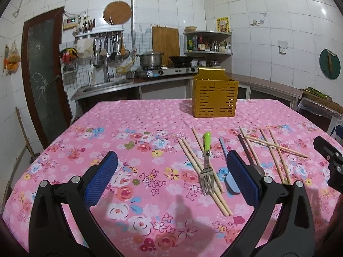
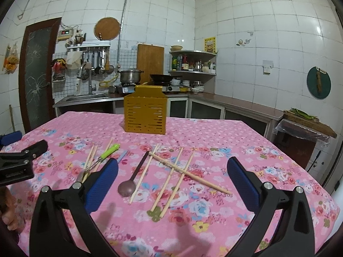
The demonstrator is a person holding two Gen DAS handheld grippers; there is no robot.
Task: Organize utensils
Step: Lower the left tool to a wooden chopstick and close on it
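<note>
- Utensils lie loose on the pink floral tablecloth (image 1: 137,124), all on the near half; the yellow slotted utensil holder (image 1: 215,94) stands upright at the far edge, well apart from them.
- Left gripper (image 1: 172,177): jaws wide apart, clamped on nothing, hovering above the cloth. Its fingers (image 1: 103,177) bracket bare cloth; the green-handled fork (image 1: 206,160) sits between the pads but toward the right one.
- Fork long axis: runs near-to-far, tines toward the camera, handle toward the holder. It rests across a pair of wooden chopsticks (image 1: 203,171). A blue spoon (image 1: 230,181) lies just beside it, partly hidden by the right pad.
- Right gripper (image 2: 172,178): jaws wide apart, empty, raised above the cloth. Directly between its pads lie 4 crossed chopsticks (image 2: 178,175) and a dark spoon (image 2: 134,176), bowl nearest.
- Judgement: the left gripper is nearer the fork, the right gripper nearer the crossed chopsticks. Either pick calls for descent plus a jaw line set across the utensil's long axis.
- Risk, as judgement: overlapping sticks may lift together.
</note>
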